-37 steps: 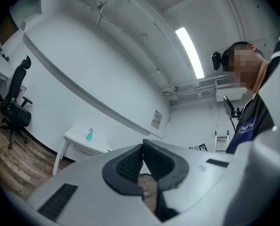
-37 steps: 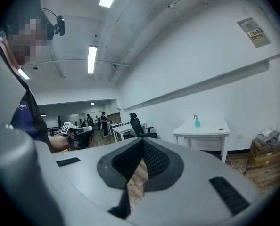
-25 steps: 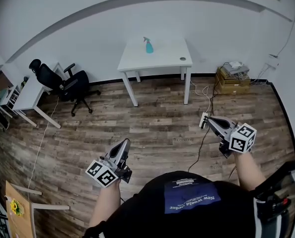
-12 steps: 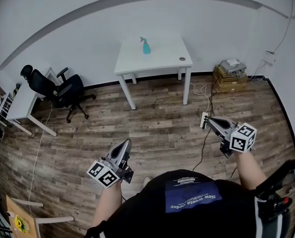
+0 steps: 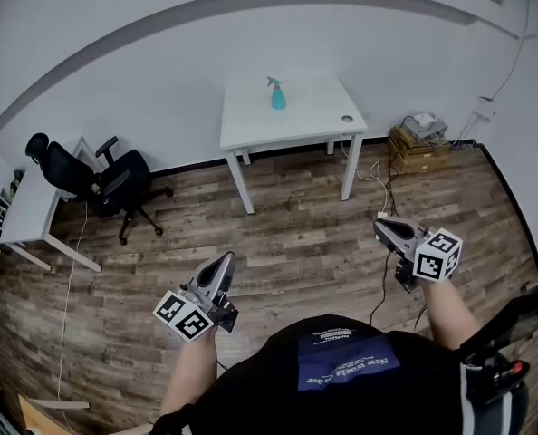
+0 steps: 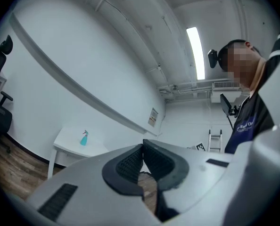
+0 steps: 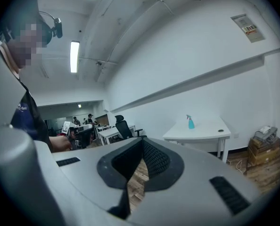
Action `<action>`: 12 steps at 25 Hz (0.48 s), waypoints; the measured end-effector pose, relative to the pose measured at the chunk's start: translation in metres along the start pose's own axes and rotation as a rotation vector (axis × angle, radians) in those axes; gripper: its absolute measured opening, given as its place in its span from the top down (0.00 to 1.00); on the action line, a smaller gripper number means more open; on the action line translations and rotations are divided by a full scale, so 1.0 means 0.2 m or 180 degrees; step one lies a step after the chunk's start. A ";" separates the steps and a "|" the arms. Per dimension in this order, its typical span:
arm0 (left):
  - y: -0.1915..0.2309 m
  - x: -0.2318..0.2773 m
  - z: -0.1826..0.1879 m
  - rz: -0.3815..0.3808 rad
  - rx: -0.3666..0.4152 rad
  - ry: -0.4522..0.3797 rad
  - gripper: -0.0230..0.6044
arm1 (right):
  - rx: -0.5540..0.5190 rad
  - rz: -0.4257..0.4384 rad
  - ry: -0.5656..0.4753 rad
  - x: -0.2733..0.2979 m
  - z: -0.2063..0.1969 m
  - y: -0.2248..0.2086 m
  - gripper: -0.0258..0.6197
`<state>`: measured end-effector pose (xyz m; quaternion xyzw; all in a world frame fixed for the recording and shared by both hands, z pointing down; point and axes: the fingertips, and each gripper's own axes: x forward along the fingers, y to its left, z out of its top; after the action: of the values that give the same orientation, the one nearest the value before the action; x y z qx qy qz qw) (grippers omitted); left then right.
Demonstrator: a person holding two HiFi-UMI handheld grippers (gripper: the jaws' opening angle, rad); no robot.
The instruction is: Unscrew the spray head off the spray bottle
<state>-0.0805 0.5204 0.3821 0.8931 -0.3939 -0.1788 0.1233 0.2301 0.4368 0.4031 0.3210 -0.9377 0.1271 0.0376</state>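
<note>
A small teal spray bottle [image 5: 276, 95] with a pale spray head stands upright on a white table [image 5: 314, 116] against the far wall; it also shows in the left gripper view as the bottle [image 6: 84, 138] and in the right gripper view as the bottle [image 7: 191, 122]. My left gripper [image 5: 226, 261] is held low at the left, shut and empty, far short of the table. My right gripper [image 5: 381, 228] is at the right, also shut with nothing in it. Both point toward the table across the wooden floor.
A black office chair [image 5: 97, 181] stands at the left beside a white desk [image 5: 24, 214]. Cardboard boxes [image 5: 423, 148] sit by the right wall, with cables and a power strip on the floor [image 5: 382, 214]. People stand at desks far off in the right gripper view.
The table with the bottle has come a little closer and shifted right in the head view. The chair and desk have slid leftward. Both grippers stay shut.
</note>
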 end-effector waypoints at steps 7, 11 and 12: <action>0.24 -0.09 0.00 0.0107 -0.0181 -0.0030 0.96 | -0.0047 -0.0009 0.0077 0.20 0.01 0.02 0.96; 0.29 -0.02 0.01 0.0128 -0.0140 -0.0037 0.96 | -0.0029 0.0015 0.0057 0.27 0.05 -0.08 0.96; 0.29 0.01 0.01 0.0139 -0.0122 -0.0039 0.96 | -0.0006 0.0039 0.0053 0.28 0.04 -0.10 0.96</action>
<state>-0.1193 0.4804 0.4008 0.8807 -0.4105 -0.1891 0.1418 0.1985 0.3857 0.4076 0.3142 -0.9395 0.1292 0.0449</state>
